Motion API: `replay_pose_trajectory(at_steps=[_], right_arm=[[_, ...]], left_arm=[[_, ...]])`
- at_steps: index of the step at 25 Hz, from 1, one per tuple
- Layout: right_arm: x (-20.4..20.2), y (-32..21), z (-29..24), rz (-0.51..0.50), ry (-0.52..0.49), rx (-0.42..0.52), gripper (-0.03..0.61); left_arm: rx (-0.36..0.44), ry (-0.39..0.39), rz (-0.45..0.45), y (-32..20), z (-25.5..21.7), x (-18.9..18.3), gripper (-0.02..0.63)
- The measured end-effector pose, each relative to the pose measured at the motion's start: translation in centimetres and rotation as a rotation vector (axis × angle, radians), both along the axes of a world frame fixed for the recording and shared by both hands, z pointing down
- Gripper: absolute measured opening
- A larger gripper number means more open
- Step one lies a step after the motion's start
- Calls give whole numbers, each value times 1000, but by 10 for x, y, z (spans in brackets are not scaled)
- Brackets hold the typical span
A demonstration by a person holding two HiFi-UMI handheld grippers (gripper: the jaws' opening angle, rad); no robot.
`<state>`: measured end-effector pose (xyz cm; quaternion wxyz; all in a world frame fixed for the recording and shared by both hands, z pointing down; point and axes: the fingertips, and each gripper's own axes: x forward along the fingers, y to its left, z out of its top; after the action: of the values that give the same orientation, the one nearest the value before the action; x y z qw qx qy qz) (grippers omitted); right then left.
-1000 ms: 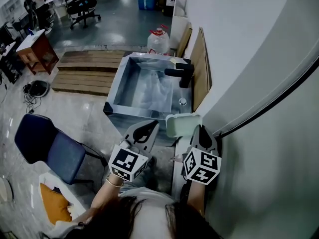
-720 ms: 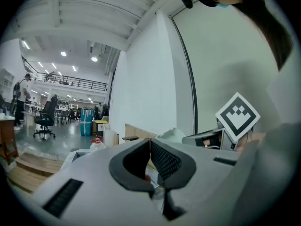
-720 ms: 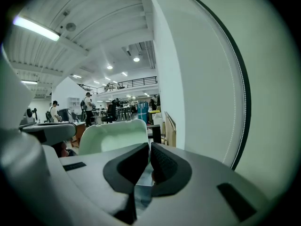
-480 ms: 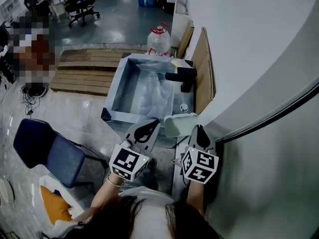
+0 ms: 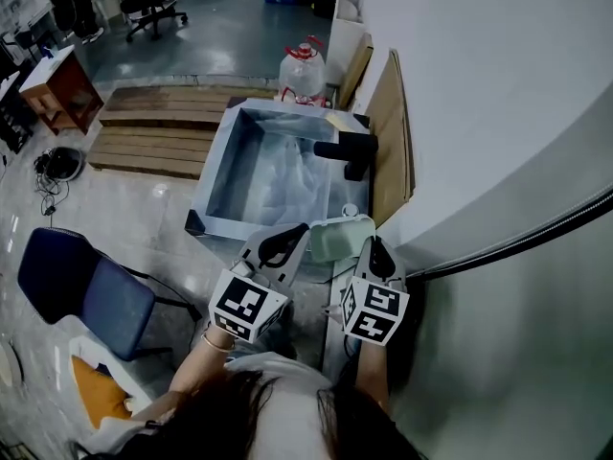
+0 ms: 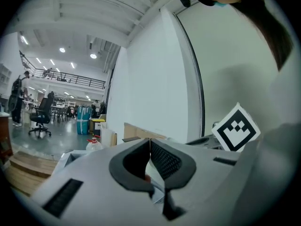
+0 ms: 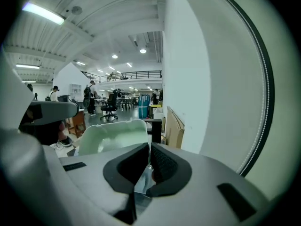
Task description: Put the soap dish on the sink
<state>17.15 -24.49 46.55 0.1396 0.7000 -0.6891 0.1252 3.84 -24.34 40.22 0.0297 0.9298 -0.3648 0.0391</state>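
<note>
Far left on the floor there's a blue chair (image 5: 91,290), and beyond it a wooden pallet (image 5: 153,132) lying flat against the sink's left side. Your left gripper (image 5: 293,235) hangs just short of the sink's near rim, and in its own view (image 6: 150,142) the two jaws are pressed together at the tips with nothing caught between them.

Now the metal sink (image 5: 215,175), a deep square basin, with a water jug (image 5: 304,70) standing on the floor past its far edge and a black tap (image 5: 347,149) reaching out over its right side.

The soap dish (image 5: 337,239), pale green, sits in the air at the sink's near right corner, between your two grippers and hard against the right one. Your right gripper (image 5: 372,247) has it: in the right gripper view (image 7: 149,147) the jaws are nipped narrow on the dish's (image 7: 113,135) near edge, the tray rising up and to the left of them, hollow side toward the camera.

Right of the sink a brown board (image 5: 386,137) leans against the white wall (image 5: 479,84).
</note>
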Motion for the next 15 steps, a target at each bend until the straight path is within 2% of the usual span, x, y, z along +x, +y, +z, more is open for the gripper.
replay_pose_trajectory(at_steps=[15], right_arm=[[-4, -46, 50, -63, 103, -111, 37]], left_arm=[[-16, -1, 16, -38, 10, 4, 9]])
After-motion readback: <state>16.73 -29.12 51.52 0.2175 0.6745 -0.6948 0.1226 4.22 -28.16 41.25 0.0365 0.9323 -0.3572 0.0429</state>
